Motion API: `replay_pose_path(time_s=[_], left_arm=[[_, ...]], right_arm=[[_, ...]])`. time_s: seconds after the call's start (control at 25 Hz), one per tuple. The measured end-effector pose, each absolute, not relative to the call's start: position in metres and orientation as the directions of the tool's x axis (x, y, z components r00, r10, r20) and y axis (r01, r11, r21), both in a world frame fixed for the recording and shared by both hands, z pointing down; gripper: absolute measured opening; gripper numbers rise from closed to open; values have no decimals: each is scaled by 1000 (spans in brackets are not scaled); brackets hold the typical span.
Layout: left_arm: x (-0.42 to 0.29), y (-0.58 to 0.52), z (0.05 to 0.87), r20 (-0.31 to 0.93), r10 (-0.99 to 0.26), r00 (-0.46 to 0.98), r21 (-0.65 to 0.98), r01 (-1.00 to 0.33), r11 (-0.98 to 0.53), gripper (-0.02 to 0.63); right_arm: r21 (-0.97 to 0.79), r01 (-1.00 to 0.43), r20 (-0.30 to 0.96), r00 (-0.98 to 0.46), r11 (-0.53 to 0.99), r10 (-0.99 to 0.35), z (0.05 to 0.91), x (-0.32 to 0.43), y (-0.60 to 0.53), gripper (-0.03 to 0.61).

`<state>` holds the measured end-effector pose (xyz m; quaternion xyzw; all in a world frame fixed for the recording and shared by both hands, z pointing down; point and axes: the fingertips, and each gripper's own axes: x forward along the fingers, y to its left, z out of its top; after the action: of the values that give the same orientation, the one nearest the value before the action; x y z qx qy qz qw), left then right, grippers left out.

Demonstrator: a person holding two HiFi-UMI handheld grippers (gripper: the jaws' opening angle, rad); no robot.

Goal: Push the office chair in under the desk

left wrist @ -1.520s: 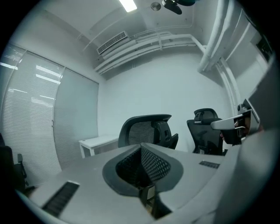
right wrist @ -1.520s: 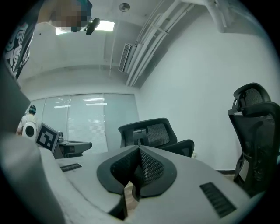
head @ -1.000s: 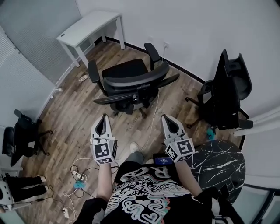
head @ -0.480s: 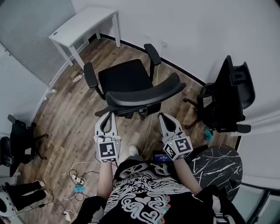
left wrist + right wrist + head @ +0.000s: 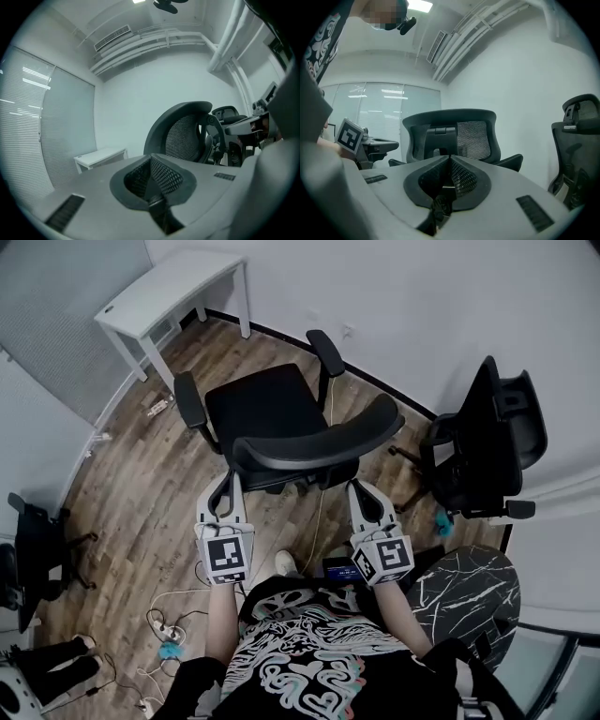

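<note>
Both grippers' jaws were closed on nothing. The left gripper point(image 5: 228, 486) and right gripper point(image 5: 360, 493) sat just behind the chair's point(image 5: 272, 409) backrest point(image 5: 319, 448); contact was unclear. The chair stood mid-floor, well apart from the desk point(image 5: 173, 292) in the far left corner. A good push would likely press both tips evenly on the backrest, steering left toward the desk opening. No brand or writing was legible; the cubes point(image 5: 228, 559) bore only square markers.

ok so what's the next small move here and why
The left gripper and right gripper, both shut, sit just behind the backrest, and the office chair stands well short of the white desk. So probably ease both forward against the backrest and roll the chair toward the desk.
</note>
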<state>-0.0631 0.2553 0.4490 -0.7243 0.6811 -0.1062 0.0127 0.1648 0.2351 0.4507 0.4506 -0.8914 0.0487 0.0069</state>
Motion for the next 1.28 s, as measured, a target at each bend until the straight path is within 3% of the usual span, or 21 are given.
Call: replay_pose_path(time_s=[0.12, 0.52, 0.6, 0.76, 1.28], left_arm=[[-60, 255, 452, 159, -985, 72, -170, -980, -99, 84], [-59, 236, 459, 207, -972, 111, -161, -976, -146, 155], [-57, 233, 463, 227, -966, 121, -157, -975, -159, 181], [-51, 223, 465, 239, -959, 150, -142, -972, -187, 231], [-42, 196, 464, 288, -940, 182, -163, -958, -235, 294]], right_arm=[[-72, -817, 73, -577, 573, -813, 451, 168, 236, 41], [-57, -801, 118, -598, 596, -792, 461, 160, 230, 85], [-62, -796, 128, -604, 602, -786, 462, 161, 227, 121], [-80, -801, 122, -598, 593, -792, 465, 164, 219, 126], [-73, -782, 139, -622, 619, -770, 462, 155, 207, 147]])
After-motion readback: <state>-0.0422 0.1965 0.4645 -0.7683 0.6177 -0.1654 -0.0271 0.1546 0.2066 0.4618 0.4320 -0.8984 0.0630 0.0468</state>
